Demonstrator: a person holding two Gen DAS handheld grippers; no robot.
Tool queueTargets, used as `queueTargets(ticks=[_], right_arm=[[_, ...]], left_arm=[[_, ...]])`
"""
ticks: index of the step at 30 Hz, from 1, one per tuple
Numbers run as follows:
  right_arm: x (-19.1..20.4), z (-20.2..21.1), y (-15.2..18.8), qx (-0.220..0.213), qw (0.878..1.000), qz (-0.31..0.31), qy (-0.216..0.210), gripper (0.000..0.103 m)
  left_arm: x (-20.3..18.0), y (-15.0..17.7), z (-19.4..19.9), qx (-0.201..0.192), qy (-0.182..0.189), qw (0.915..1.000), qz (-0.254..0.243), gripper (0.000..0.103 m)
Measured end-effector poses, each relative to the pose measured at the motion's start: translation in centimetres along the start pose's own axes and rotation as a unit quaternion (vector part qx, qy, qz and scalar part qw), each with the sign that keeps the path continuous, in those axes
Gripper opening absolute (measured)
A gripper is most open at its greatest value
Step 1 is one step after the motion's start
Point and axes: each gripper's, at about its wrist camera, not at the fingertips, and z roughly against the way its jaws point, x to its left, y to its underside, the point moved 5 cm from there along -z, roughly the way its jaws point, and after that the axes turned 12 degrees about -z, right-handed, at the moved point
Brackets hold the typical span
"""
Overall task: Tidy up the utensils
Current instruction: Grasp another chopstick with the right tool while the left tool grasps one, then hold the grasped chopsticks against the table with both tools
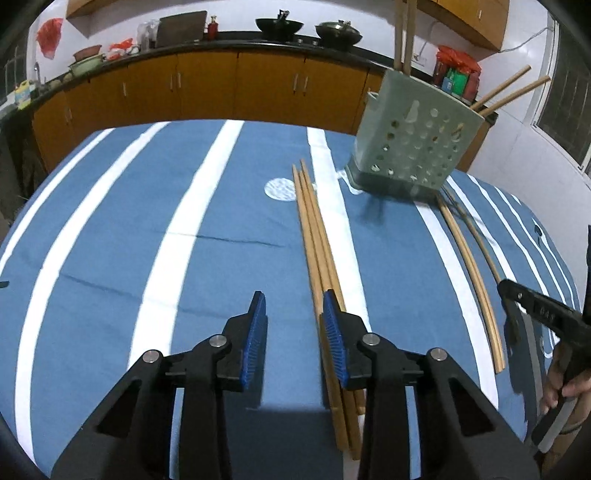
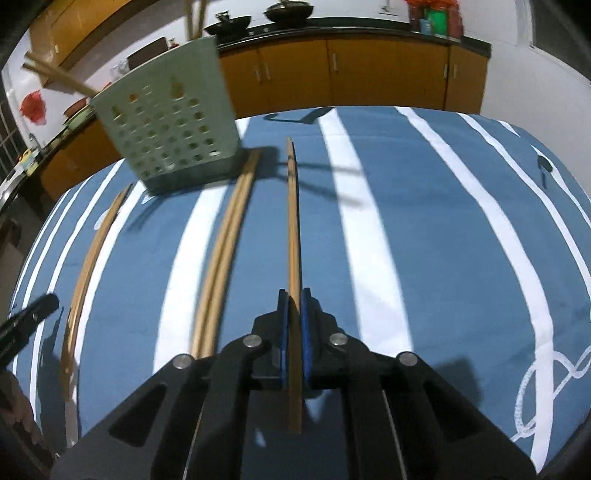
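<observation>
My left gripper (image 1: 294, 314) is open just above the striped cloth, its right finger touching a bundle of wooden chopsticks (image 1: 317, 236) that lies lengthwise. A pale green perforated holder (image 1: 413, 147) stands beyond, with several chopsticks sticking out of it. More chopsticks (image 1: 476, 273) lie to its right. In the right wrist view my right gripper (image 2: 294, 295) is shut on chopsticks (image 2: 293, 221), held edge-on above the cloth and pointing forward. The holder (image 2: 170, 122) stands at the upper left. A pair (image 2: 229, 251) and another pair (image 2: 86, 269) lie on the cloth.
The table carries a blue cloth with white stripes (image 1: 177, 229). Orange cabinets and a counter with woks (image 1: 280, 26) and jars run behind. The other gripper's black body (image 1: 546, 325) shows at the right edge of the left wrist view.
</observation>
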Motion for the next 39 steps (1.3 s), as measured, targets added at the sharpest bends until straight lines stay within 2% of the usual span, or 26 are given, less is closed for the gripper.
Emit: queueTargets(ticks=[5,15,18,19,25,31,34,39], right_arm=[[-0.5,-0.1,-0.2,-0.003,1.0,-0.002,0.003,0.008],[-0.9,0.1,-0.1,-0.008,1.0,0.007,0.016,0.009],[-0.4,0.2,0.2,-0.009,1.0,0.019,0.014,0.011],[-0.1,0.1,0.3,-0.009,1.0,0.024,0.012,0.011],[0.6,-0.2,0.2,-0.012,0.999,0.038,0.01,0.008],[-0.9,-1.2,-1.9,-0.036,0.998,0.019,0.05,0.008],[-1.7,-1.6,-2.7,-0.047,0.996,0.017,0.068,0.01],[-2.1,-1.8,-3.0,-0.047,0.997,0.008,0.064,0.01]], left_arm=[[-0.7,0.4,-0.7,0.016,0.01,0.9998,-0.008,0.022],[-1.9,0.5,-1.5,0.032,-0.006,0.9987,-0.039,0.018],[-2.0,0.2,-1.7,0.031,-0.012,0.9986,-0.042,0.013],[-1.8,0.1,-1.8,0.031,-0.015,0.9986,-0.041,0.009],[0.9,-0.7,-2.4,0.034,-0.04,0.9983,-0.025,0.008],[3.9,-1.6,-3.2,0.034,-0.07,0.9969,-0.009,0.008],[4.6,-1.8,-3.4,0.027,-0.072,0.997,-0.004,0.008],[4.8,-1.7,-3.4,0.024,-0.067,0.9974,0.004,0.008]])
